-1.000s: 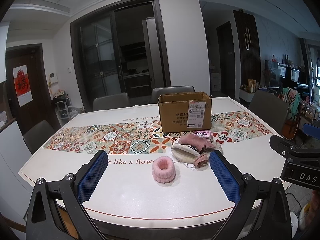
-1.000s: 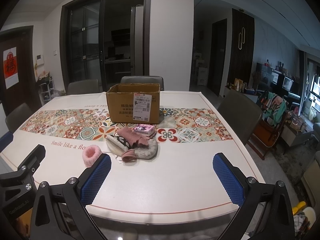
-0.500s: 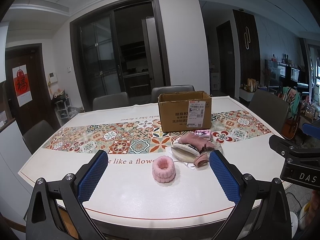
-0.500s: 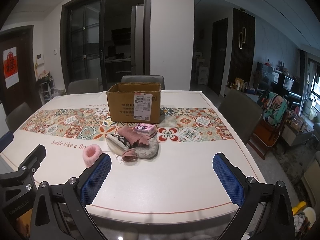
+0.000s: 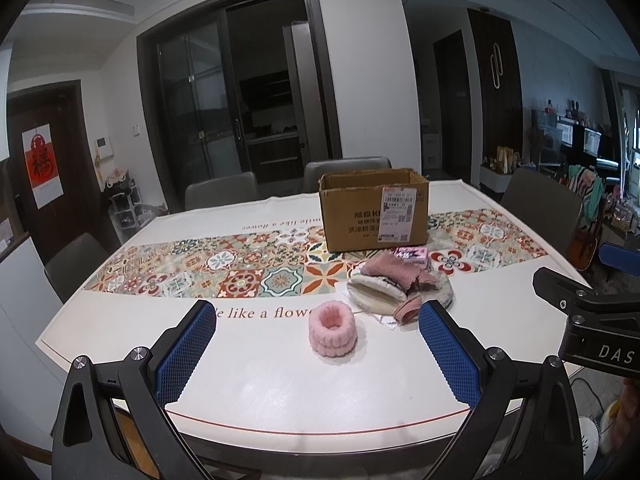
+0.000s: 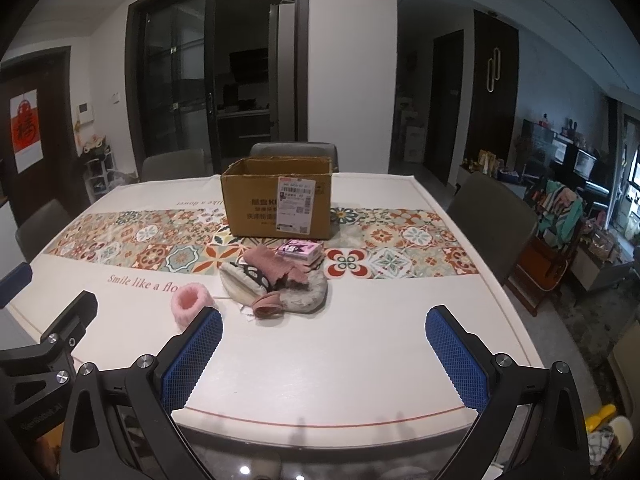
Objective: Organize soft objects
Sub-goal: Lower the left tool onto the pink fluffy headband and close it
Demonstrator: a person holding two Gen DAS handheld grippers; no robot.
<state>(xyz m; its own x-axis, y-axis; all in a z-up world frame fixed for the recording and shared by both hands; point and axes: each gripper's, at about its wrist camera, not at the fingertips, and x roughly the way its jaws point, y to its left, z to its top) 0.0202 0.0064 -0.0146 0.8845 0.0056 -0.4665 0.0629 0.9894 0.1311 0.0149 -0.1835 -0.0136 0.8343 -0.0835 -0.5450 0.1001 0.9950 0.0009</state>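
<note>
A fluffy pink ring-shaped band [image 5: 332,330] lies on the white table, also in the right wrist view [image 6: 191,306]. Behind it is a pile of soft things [image 5: 400,288] [image 6: 276,284]: a pink knitted piece, a cream pouch, a grey item. A small pink packet [image 6: 301,250] lies behind the pile. An open cardboard box [image 5: 374,214] [image 6: 278,208] stands farther back. My left gripper [image 5: 316,354] is open and empty, near the front edge, short of the band. My right gripper [image 6: 324,356] is open and empty, to the right of the band.
The table [image 5: 260,380] carries a patterned tile runner [image 5: 224,268] across its middle. Grey chairs [image 6: 492,220] stand around the table. The right gripper's body shows at the right of the left wrist view [image 5: 592,320].
</note>
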